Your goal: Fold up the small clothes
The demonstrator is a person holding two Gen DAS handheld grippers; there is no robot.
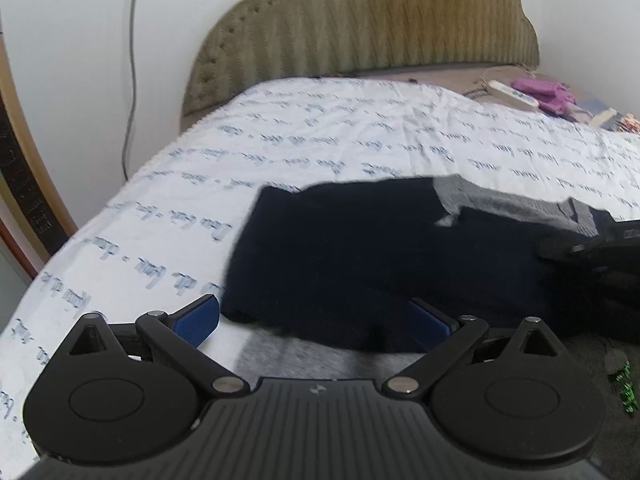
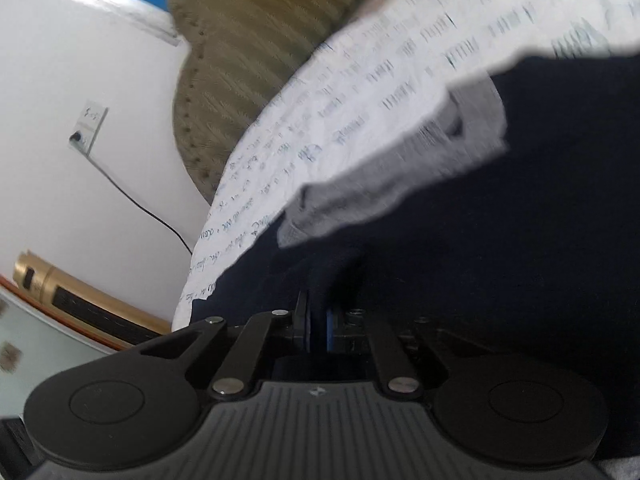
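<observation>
A dark navy garment (image 1: 360, 248) with grey trim (image 1: 492, 200) lies on the white printed bedsheet (image 1: 280, 140). In the left wrist view my left gripper (image 1: 316, 322) stands open at the garment's near edge. Its blue pads (image 1: 198, 320) are wide apart, and the navy cloth overlaps the right one. A grey part of the garment (image 1: 312, 354) lies between the fingers. My right gripper (image 1: 576, 248) reaches in from the right edge, onto the navy cloth. In the right wrist view my right gripper (image 2: 318, 330) is shut, with navy cloth (image 2: 480, 260) bunched around its tips and a grey fold (image 2: 360, 196) lifted just beyond them.
A padded olive headboard (image 1: 360, 28) closes the far end of the bed. A white remote (image 1: 512, 94) and a purple cloth (image 1: 548, 92) lie at the far right. A cable (image 1: 132, 80) runs down the wall on the left, beside a wooden frame (image 1: 24, 184).
</observation>
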